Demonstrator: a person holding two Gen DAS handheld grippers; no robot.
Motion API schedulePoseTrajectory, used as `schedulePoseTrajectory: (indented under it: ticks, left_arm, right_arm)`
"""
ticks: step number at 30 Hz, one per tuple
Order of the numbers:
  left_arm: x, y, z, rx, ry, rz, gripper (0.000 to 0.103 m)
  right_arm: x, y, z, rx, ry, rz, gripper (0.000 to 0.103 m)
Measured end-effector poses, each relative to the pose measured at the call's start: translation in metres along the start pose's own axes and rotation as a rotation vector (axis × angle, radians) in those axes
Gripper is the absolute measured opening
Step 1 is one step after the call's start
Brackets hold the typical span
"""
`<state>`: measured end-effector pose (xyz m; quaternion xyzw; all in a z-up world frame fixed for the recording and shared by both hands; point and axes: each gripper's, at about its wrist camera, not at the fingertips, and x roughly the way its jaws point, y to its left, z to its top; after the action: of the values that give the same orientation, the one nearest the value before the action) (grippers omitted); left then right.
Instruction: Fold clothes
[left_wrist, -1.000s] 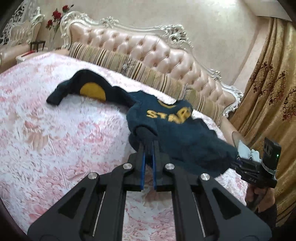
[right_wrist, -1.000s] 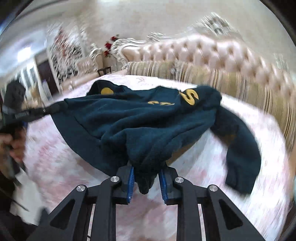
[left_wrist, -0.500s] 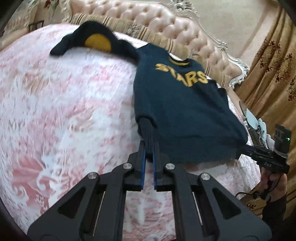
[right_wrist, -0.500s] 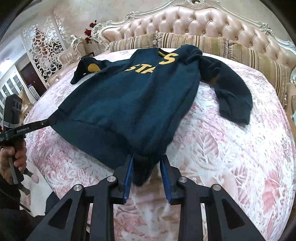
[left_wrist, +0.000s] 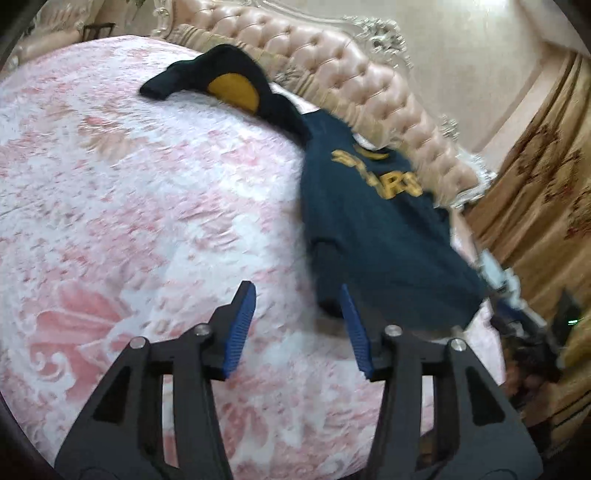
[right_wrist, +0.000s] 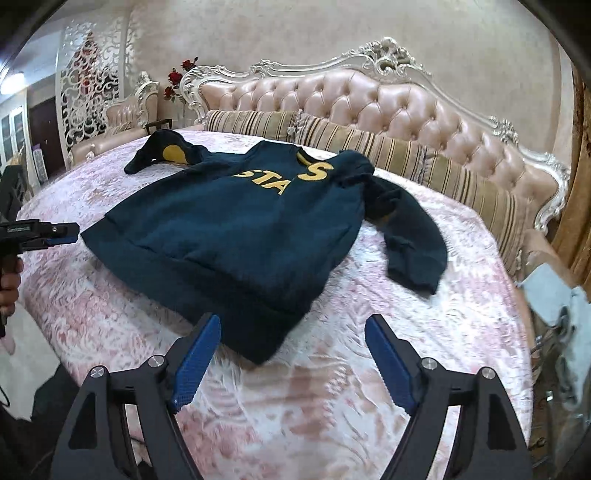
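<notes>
A dark blue sweater (right_wrist: 236, 236) with yellow letters lies face up on the pink floral bedspread (right_wrist: 388, 280), hem towards me. One sleeve with a yellow patch (right_wrist: 171, 153) reaches to the far left, the other sleeve (right_wrist: 410, 236) bends down on the right. My right gripper (right_wrist: 291, 319) is opening; a hem corner lies between its jaws, untouched by the pads. In the left wrist view my left gripper (left_wrist: 295, 288) is also opening, and the sweater (left_wrist: 373, 229) has its other hem corner just beyond the right finger, free of the pads.
A tufted pink headboard (right_wrist: 369, 99) and striped pillows (right_wrist: 406, 155) line the far side of the bed. Gold curtains (left_wrist: 535, 192) hang on the right. A person's hand (right_wrist: 9, 280) holds the left gripper (right_wrist: 70, 234) at the bed's left edge.
Both grippers were shut on the sweater's hem corners and held it up; they have lowered it, and both have opened and let go. The sweater now rests spread on the bed.
</notes>
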<state>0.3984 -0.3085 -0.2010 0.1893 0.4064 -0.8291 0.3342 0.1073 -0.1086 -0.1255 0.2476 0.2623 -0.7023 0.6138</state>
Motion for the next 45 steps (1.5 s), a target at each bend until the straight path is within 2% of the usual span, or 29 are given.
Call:
schedulePoseTrajectory:
  ticks: [3,6,9,10,11,12,14,15,18,20,23,27,30,32,35,38,40,43,45]
  left_arm:
    - [0.014,-0.009,0.006,0.021,0.031,-0.043,0.057]
    - [0.037,-0.016,0.007,0.026,0.096,-0.040,0.057]
    - [0.047,-0.016,0.006,0.001,0.126,-0.050,0.057]
    - [0.049,-0.019,0.007,0.012,0.134,-0.054,0.037]
    - [0.050,-0.021,0.008,0.024,0.142,-0.057,0.006]
    - [0.049,-0.023,0.011,0.028,0.139,-0.055,0.007]
    - [0.045,-0.029,0.019,0.036,0.117,-0.071,0.006]
    - [0.042,-0.033,0.025,0.043,0.101,-0.084,0.006]
    - [0.038,-0.045,0.045,0.074,0.053,-0.078,0.006]
    - [0.040,-0.050,0.057,0.083,0.030,-0.060,0.007]
    - [0.036,-0.056,0.063,0.094,0.016,-0.046,0.006]
    - [0.015,-0.061,0.055,0.127,0.017,-0.050,0.006]
    - [0.002,-0.060,0.054,0.126,0.011,-0.062,0.007]
    - [0.005,-0.056,0.051,0.127,0.014,-0.052,0.007]
    - [0.024,-0.049,0.044,0.132,0.052,0.002,0.007]
    - [0.037,-0.048,0.033,0.163,0.084,0.047,0.008]
    - [0.042,-0.044,0.024,0.169,0.103,0.070,0.011]
    - [0.043,-0.033,0.012,0.163,0.115,0.110,0.035]
    - [0.035,-0.025,0.008,0.143,0.111,0.095,0.039]
  right_arm:
    - [0.011,-0.005,0.002,0.057,0.010,0.072,0.081]
    - [0.025,-0.001,0.003,0.060,-0.004,0.088,0.081]
    - [0.038,0.003,0.004,0.067,0.027,0.115,0.081]
    - [0.040,0.005,0.004,0.062,0.029,0.130,0.081]
    - [0.043,0.007,0.004,0.056,0.030,0.145,0.078]
    - [0.045,0.008,0.006,0.053,0.031,0.152,0.056]
    - [0.044,0.007,0.013,0.053,0.024,0.168,0.031]
    - [0.042,0.005,0.018,0.057,0.016,0.178,0.028]
    - [0.034,0.001,0.033,0.060,-0.016,0.193,0.027]
    - [0.032,0.002,0.044,0.049,-0.042,0.156,0.027]
    - [0.032,0.003,0.050,0.066,-0.019,0.139,0.027]
    - [0.013,-0.005,0.047,0.159,0.032,0.211,0.026]
    - [-0.002,-0.017,0.046,0.245,0.063,0.304,0.027]
    - [-0.001,-0.019,0.045,0.245,0.081,0.293,0.027]
    - [0.015,-0.015,0.039,0.220,0.126,0.258,0.027]
    - [0.035,-0.001,0.028,0.130,0.174,0.162,0.027]
    - [0.043,0.005,0.018,0.091,0.196,0.121,0.028]
    - [0.046,0.009,0.008,0.046,0.217,0.082,0.033]
    - [0.047,0.009,0.003,0.022,0.225,0.064,0.037]
